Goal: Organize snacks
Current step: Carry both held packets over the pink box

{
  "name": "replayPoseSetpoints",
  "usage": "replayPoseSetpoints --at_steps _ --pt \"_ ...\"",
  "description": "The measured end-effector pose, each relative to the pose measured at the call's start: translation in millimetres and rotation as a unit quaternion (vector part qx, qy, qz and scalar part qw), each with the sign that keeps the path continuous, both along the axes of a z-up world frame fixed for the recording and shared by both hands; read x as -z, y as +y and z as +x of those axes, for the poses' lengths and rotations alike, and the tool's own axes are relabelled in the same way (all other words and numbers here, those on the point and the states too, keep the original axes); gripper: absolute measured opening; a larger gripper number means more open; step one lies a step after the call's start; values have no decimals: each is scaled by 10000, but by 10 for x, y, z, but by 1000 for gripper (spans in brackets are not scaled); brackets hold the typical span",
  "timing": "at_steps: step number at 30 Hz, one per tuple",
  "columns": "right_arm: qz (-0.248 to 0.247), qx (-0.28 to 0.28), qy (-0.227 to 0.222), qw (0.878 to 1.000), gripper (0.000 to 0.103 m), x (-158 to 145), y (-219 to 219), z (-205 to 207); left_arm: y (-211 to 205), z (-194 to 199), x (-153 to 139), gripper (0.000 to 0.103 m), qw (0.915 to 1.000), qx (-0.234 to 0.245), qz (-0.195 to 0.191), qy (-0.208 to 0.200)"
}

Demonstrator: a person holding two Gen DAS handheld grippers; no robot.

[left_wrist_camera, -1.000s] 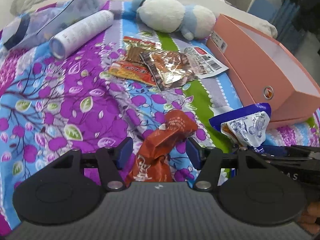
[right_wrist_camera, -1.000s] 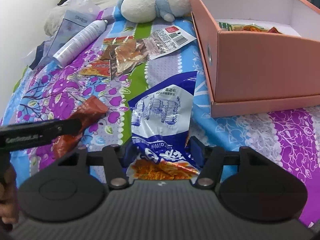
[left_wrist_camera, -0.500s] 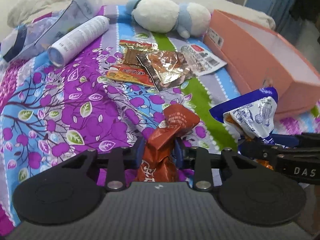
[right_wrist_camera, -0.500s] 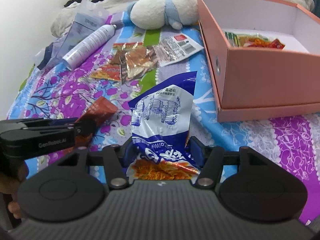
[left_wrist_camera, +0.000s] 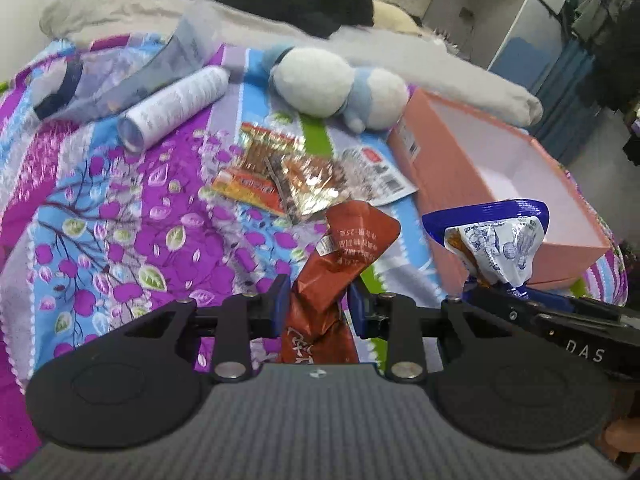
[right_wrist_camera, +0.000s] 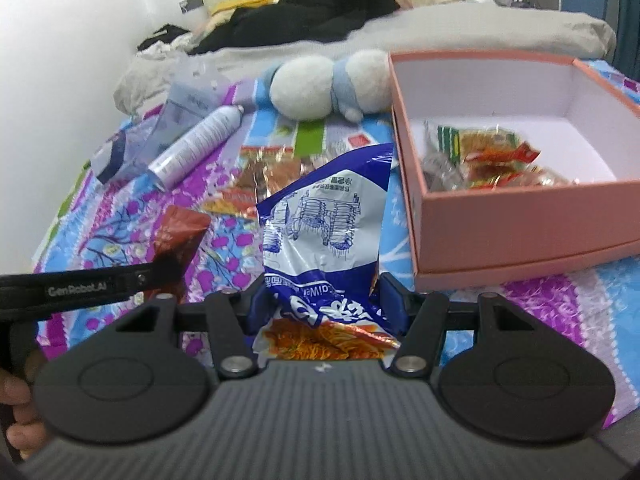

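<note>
I am holding the blue noodle bag [right_wrist_camera: 324, 240] gripped in my right claw [right_wrist_camera: 320, 304], and the pink box [right_wrist_camera: 520, 216] is lying to the right and a little farther; my left claw [left_wrist_camera: 318, 300] is gripping the brown packet [left_wrist_camera: 340, 256], farther from the box

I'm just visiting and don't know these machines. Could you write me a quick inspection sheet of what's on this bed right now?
Surface: floral bedspread, purple, blue and green.
Job's things: pink box with several snack packets inside; loose snack packets on the spread left of the box.
Clutter: plush toy, white spray can lying flat, clear plastic pouch.
Grippers: left gripper, jaws shut on red-brown snack packet; right gripper, jaws shut on blue-and-white noodle bag.
Cables: nothing seen.
Surroundings: grey blanket, black clothing, white wall.
</note>
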State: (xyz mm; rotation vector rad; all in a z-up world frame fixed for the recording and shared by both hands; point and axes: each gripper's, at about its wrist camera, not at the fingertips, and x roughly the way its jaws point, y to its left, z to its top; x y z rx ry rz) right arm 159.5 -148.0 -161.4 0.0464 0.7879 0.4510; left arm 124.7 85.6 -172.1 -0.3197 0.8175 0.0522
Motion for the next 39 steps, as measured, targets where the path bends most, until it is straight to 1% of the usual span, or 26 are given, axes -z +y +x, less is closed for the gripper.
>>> replayPoseSetpoints --at_steps 7,13,19,25,29,31,39 --pt "88 42 -282 9996 60 -290 -130 -94 -178 -27 -314 36 9995 135 -48 -266" --pt "154 179 -507 9984 60 -484 -295 -174 -381 -35 -491 36 9984 350 -106 -438" --pt "193 432 -682 9966 60 -590 -494 -320 -572 -46 -622 36 9965 561 -210 -579" --pt "178 689 -744 9947 60 -634 -706 -407 -778 -7 -700 36 9943 800 -275 -655" --pt "185 793 -758 9938 60 -647 -799 -376 -914 99 -741 36 9929 915 -372 -659" --pt "187 834 -775 9933 60 -654 -851 -350 -991 180 -772 36 9923 977 -359 -673" --pt "181 943 -805 9921 60 -710 -1054 15 -1268 730 -841 36 9906 1161 -332 -639"
